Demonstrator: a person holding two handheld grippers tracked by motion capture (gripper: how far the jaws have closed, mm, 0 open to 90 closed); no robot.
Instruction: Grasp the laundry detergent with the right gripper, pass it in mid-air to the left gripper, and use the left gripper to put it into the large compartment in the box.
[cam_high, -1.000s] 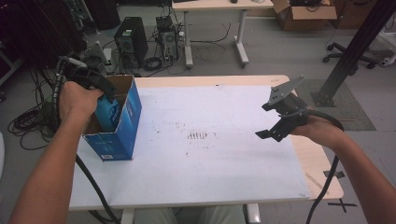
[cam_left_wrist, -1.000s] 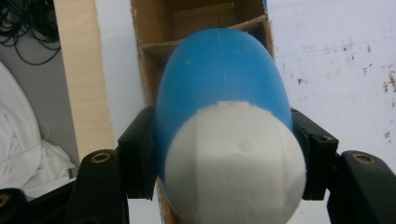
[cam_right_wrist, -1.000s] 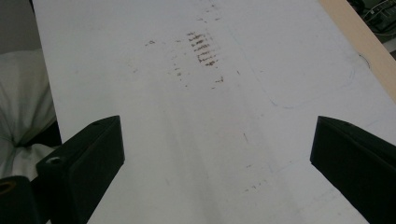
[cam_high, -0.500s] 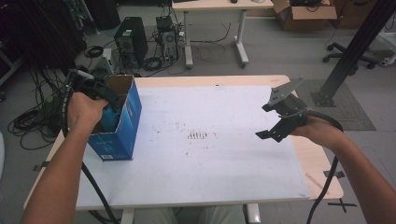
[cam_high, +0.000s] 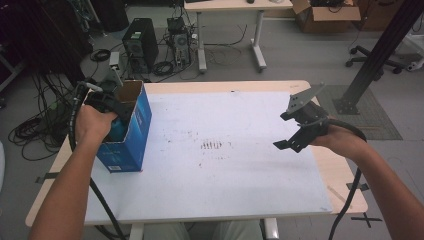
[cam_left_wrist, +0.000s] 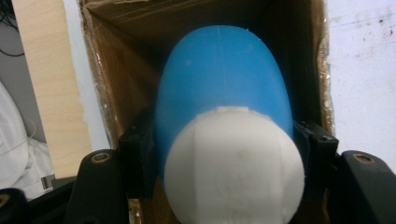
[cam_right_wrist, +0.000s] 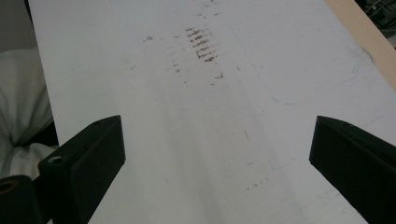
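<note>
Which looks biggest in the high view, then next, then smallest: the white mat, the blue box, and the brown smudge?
1. White mat, by far the largest.
2. Blue box, standing at the mat's left edge.
3. Brown smudge, a tiny patch near the mat's middle.
None look alike in size, so the order is sure.

Blue-and-white bottle (cam_left_wrist: 224, 121), blue box (cam_high: 134, 131) with brown inside, brown-smudged white tabletop (cam_high: 225, 165)

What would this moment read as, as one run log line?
left gripper: shut on blue and white plastic bottle | bottle: inside open blue cardboard box | right gripper: open above white table
</note>
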